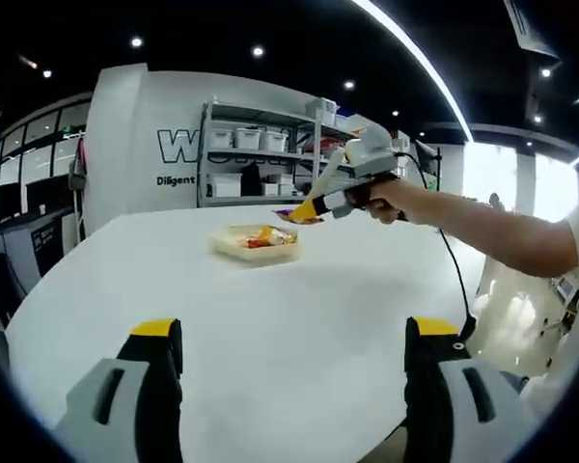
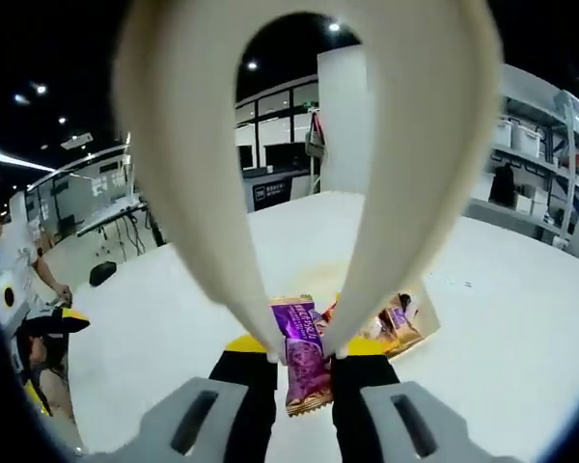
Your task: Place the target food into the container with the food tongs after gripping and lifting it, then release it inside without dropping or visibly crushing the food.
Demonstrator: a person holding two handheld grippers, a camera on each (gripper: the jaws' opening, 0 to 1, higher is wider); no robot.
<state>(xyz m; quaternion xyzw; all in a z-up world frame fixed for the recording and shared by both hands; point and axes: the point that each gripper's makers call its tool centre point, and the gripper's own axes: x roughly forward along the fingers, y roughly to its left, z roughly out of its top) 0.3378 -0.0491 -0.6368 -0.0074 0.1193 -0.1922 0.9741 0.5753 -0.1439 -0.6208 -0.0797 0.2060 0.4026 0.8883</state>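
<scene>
Hanging lengthwise from tongs (image 2: 304, 183), purple snack packet (image 2: 303, 355)

You're working in what looks like a lab or demo space inside a large open-plan commercial hall, not a home. Overhead you have a black ceiling (image 1: 270, 24) with small recessed spotlights and a long curved light strip (image 1: 415, 53). Behind your big rounded white tabletop (image 1: 270, 309) stands a white partition wall (image 1: 145, 135) bearing large printed lettering, partly hidden. Against it is a metal shelving rack (image 1: 256, 154) stacked with white storage bins. To your far side, glass-walled rooms (image 2: 280, 106) line the hall, with desks and dark monitors (image 2: 280, 154) nearby. Another person (image 2: 19, 270) is at the edge of the hall.
</scene>
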